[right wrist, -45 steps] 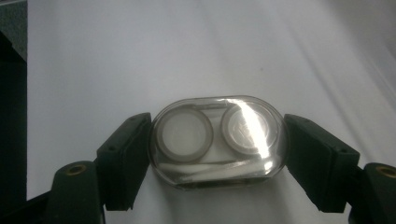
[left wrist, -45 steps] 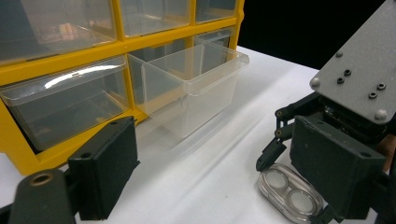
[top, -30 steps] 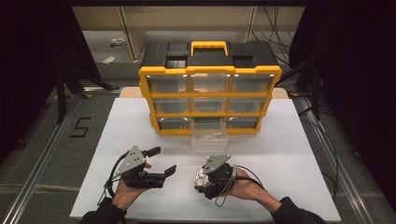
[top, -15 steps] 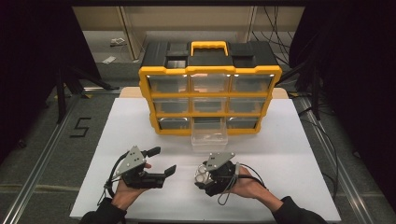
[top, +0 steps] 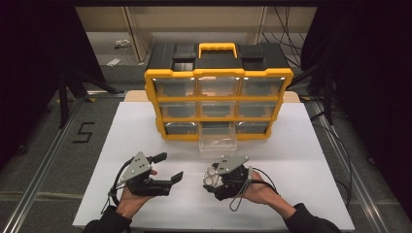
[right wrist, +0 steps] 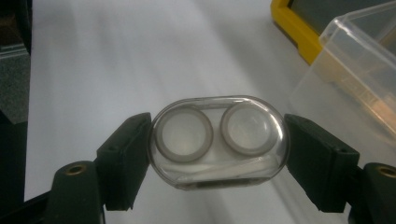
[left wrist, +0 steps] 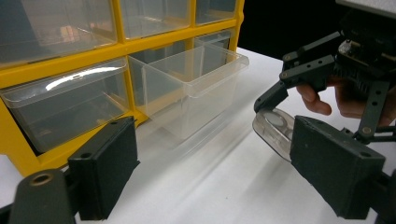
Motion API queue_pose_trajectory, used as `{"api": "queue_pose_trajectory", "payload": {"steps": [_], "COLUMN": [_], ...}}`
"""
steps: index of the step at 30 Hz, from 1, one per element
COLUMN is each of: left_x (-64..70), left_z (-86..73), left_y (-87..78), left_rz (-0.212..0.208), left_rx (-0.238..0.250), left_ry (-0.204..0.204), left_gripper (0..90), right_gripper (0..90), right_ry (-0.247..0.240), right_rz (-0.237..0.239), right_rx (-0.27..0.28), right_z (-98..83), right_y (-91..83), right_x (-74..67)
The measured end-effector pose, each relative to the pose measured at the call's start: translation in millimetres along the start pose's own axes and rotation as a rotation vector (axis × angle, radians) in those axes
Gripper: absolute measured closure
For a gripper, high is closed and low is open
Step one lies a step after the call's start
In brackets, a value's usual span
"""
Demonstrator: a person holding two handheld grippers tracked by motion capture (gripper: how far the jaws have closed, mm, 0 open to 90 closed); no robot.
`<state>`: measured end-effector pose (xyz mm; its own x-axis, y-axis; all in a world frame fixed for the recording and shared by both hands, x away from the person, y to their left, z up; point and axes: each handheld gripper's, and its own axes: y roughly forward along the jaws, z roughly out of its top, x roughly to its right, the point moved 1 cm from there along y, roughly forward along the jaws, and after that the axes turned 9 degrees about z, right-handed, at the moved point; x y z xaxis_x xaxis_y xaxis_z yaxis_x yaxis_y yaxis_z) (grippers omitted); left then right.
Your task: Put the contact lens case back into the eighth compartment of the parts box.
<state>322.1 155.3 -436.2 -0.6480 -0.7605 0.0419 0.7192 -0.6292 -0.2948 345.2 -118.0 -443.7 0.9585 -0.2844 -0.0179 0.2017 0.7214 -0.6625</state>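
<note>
Hidden or unclear: the contents of the closed drawers cannot be told through the clear fronts; in the left gripper view the cabinet is cut off at the top and left edges, and the case is partly covered by the near jaw at lower right.
Cabinet: a yellow and black drawer organizer (top: 218, 104) stands at the centre of the high view on a white table (top: 301, 160), with a yellow handle (top: 217, 48) on its top.
Drawers counted: nine clear drawers, three rows of three.
Open drawer: the bottom middle drawer (top: 218, 140) is pulled out toward the person; in the left gripper view it (left wrist: 194, 88) looks empty.
Case: one clear oval case (right wrist: 219, 140) with two round wells side by side, in the centre of the right gripper view; what lies in the wells is hard to make out. In the high view it (top: 210, 179) sits just below and left of the open drawer.
Right gripper: the right gripper (right wrist: 218, 149) has its jaws pressed against the two ends of the case, holding it above the table; in the high view it (top: 212, 180) is at lower centre.
Left gripper: the left gripper (top: 167, 167), at lower left of the high view, has its jaws wide apart with nothing between them.
Hands counted: two, one on each gripper, entering from the bottom edge.
</note>
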Motion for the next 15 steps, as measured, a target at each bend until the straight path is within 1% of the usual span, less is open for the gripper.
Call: {"api": "queue_pose_trajectory", "payload": {"steps": [5, 15], "left_x": [0.0, 0.2], "left_z": [0.1, 0.5], "left_y": [0.2, 0.0], "left_rz": [0.0, 0.001], "left_rx": [-0.001, 0.005], "left_ry": [0.002, -0.002], "left_gripper": [14.9, 15.0], "right_gripper": [27.3, 27.3], "right_ry": [0.011, 0.01], "right_rz": [-0.017, -0.037], "right_rx": [0.025, 0.058], "right_z": [2.3, 5.8], "right_y": [-5.6, -12.1], "right_x": [3.6, 7.1]}}
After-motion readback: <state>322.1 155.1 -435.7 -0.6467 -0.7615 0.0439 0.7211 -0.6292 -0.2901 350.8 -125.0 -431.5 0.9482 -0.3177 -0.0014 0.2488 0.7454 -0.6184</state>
